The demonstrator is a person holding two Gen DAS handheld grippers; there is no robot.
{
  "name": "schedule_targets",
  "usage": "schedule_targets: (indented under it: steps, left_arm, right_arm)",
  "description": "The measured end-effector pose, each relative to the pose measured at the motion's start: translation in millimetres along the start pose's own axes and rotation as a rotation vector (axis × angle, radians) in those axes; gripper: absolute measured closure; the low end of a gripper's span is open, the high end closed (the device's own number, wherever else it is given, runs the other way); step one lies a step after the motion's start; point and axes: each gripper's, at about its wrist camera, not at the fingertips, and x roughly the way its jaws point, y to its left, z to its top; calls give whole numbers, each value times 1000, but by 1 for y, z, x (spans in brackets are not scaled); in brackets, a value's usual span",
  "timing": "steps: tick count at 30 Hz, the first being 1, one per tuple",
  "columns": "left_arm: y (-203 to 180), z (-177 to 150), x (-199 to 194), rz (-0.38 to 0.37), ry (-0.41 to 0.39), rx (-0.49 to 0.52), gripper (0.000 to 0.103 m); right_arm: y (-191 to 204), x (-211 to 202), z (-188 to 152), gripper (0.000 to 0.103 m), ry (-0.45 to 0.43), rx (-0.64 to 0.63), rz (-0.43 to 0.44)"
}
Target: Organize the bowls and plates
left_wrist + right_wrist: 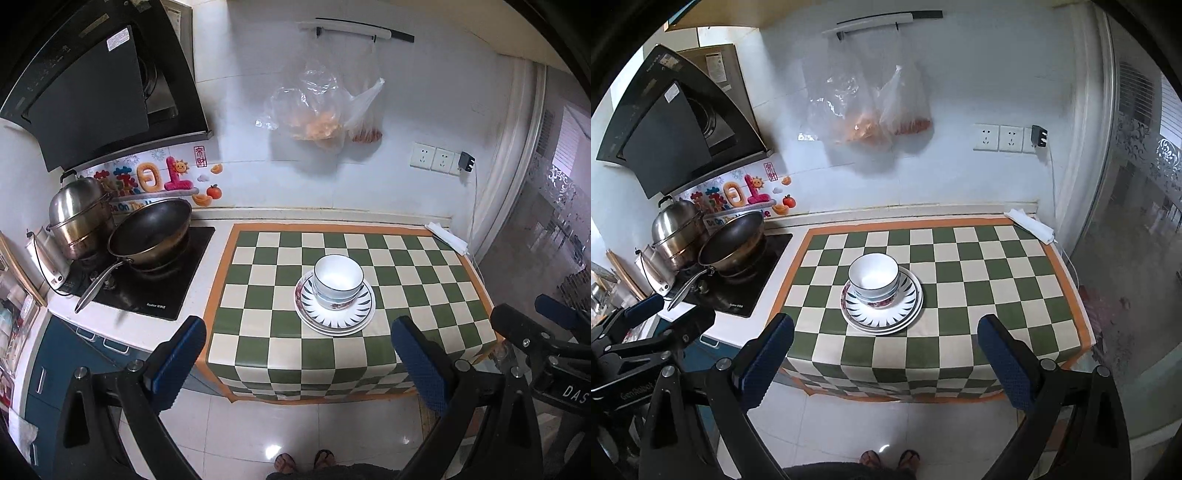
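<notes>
Left wrist view: checkered cloth [258,291] covers counter; stove [155,291] beside it.

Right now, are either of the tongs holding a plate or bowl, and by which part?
Nothing is held. The left tongs and right tongs are both open, short of the stacked bowls on the plates.

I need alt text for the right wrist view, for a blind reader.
Nested bowls sit on stacked plates on a green checkered cloth; the open right tool hangs before the counter edge. A wok stands on the stove at left.
</notes>
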Motion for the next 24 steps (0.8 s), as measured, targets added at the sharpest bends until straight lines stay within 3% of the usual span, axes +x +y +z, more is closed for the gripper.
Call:
schedule_targets:
  steps: [24]
  left_arm:
    - [7,-3,0,-40,10,11,0]
  right_arm:
    - [7,8,-10,1,13,17,-25]
